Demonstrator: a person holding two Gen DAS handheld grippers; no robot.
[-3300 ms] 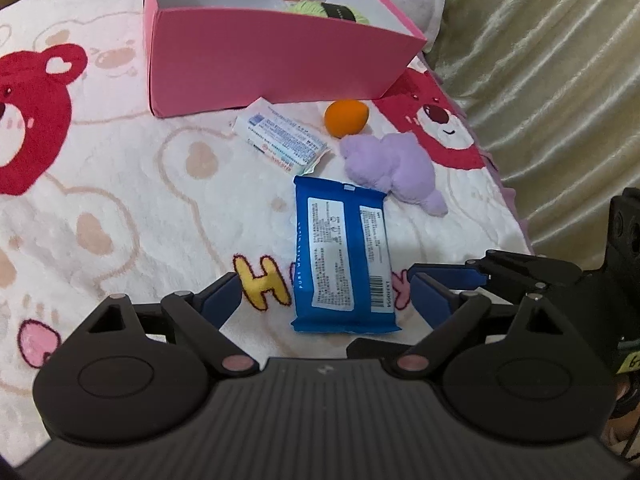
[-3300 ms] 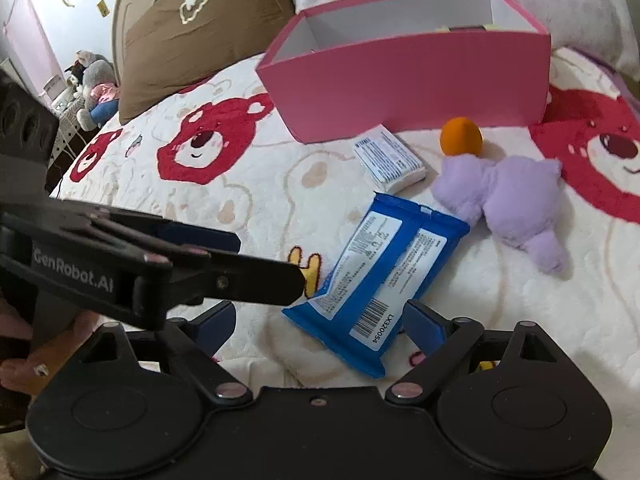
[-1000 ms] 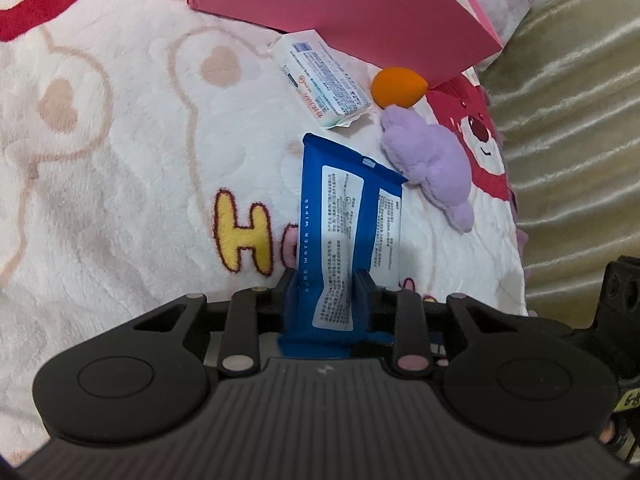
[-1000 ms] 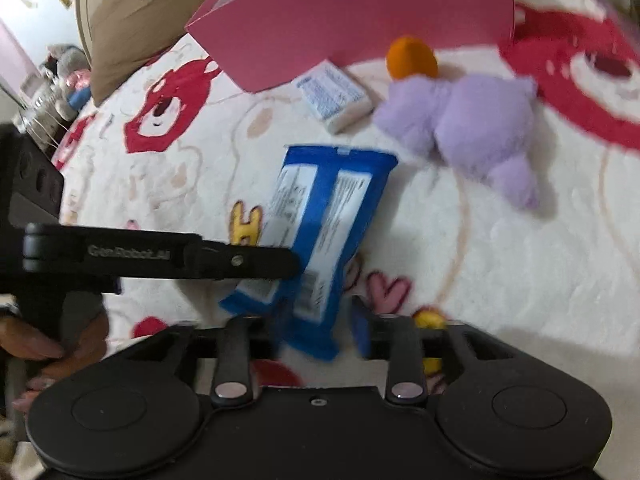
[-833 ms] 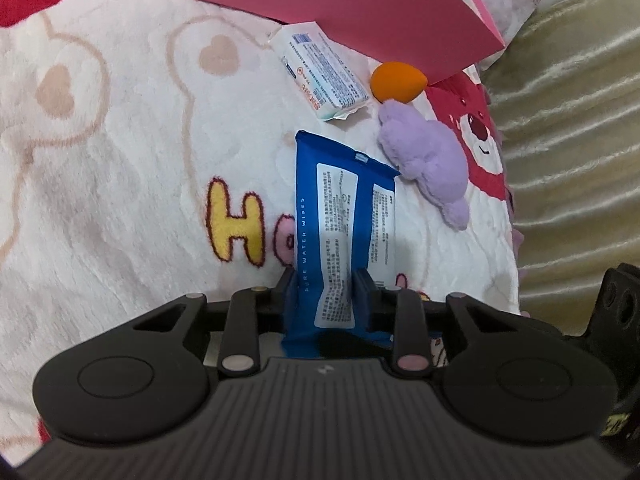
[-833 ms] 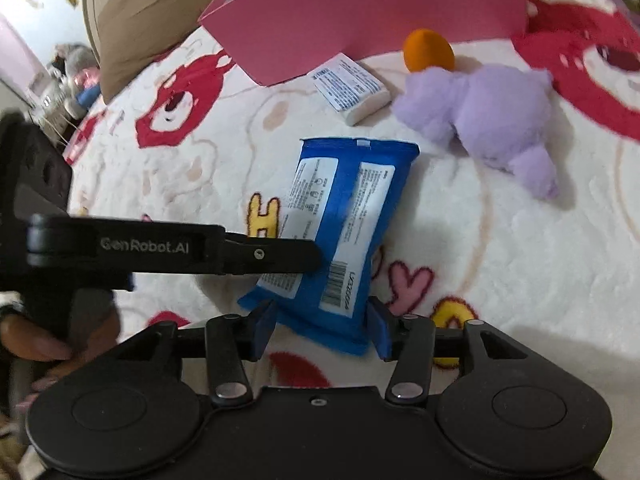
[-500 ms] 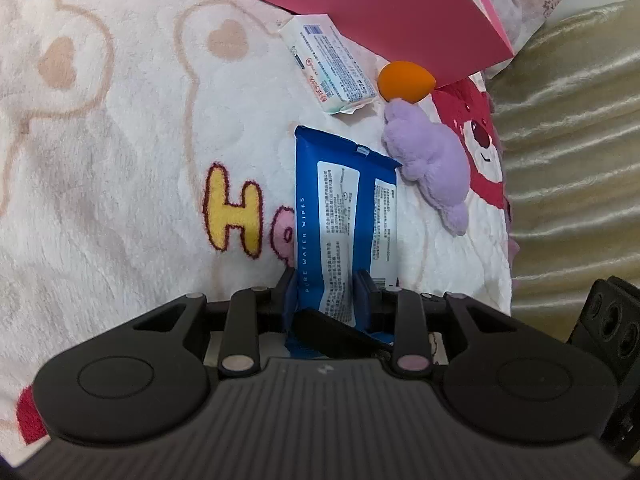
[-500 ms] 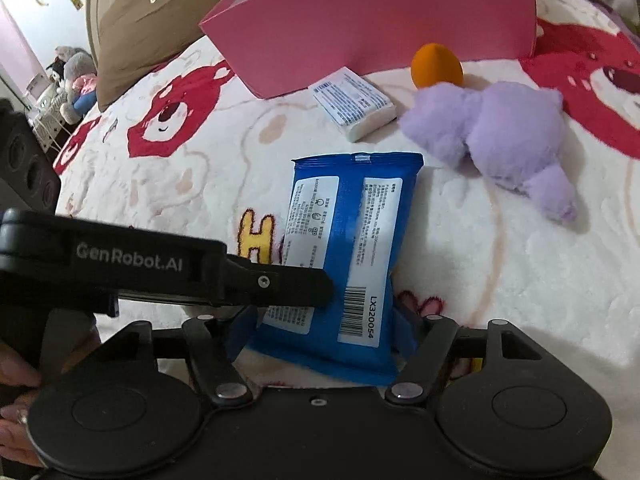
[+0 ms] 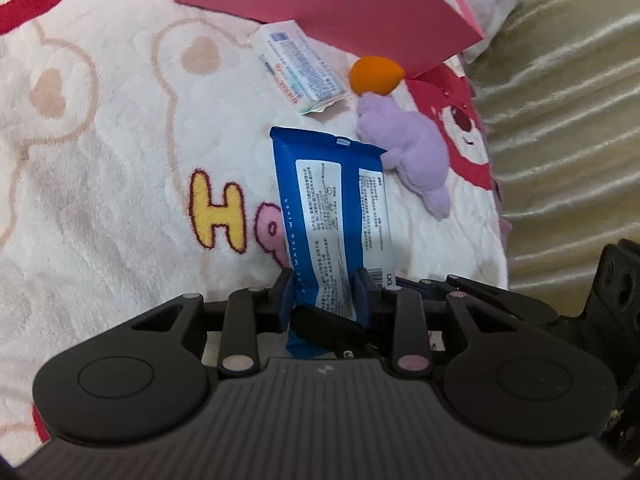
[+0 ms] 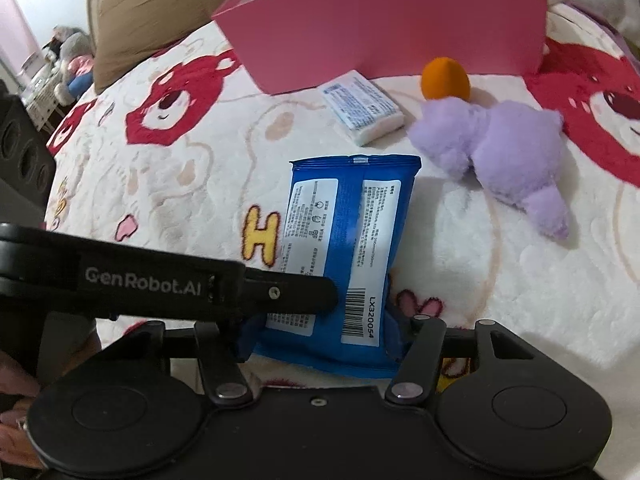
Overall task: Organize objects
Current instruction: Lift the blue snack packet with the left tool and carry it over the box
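A blue pack of water wipes (image 9: pixel 332 216) lies lengthwise on the bear-print blanket; it also shows in the right wrist view (image 10: pixel 344 236). My left gripper (image 9: pixel 326 294) is shut on the near end of the pack. My right gripper (image 10: pixel 320 336) has its jaws on both sides of the same near end, pressed against the pack. The left gripper's arm crosses the right wrist view over the pack. A pink open box (image 9: pixel 320 4) stands beyond, also in the right wrist view (image 10: pixel 384 20).
A white tissue pack (image 9: pixel 300 66), an orange egg-shaped sponge (image 9: pixel 374 74) and a purple plush toy (image 9: pixel 408 156) lie between the wipes and the box. A beige curtain (image 9: pixel 560 100) hangs at the bed's right edge. A brown pillow (image 10: pixel 152 4) lies far left.
My left gripper closed on the wipes pack from open. My right gripper came in from the right and closed around the same end. The pack now points straight ahead.
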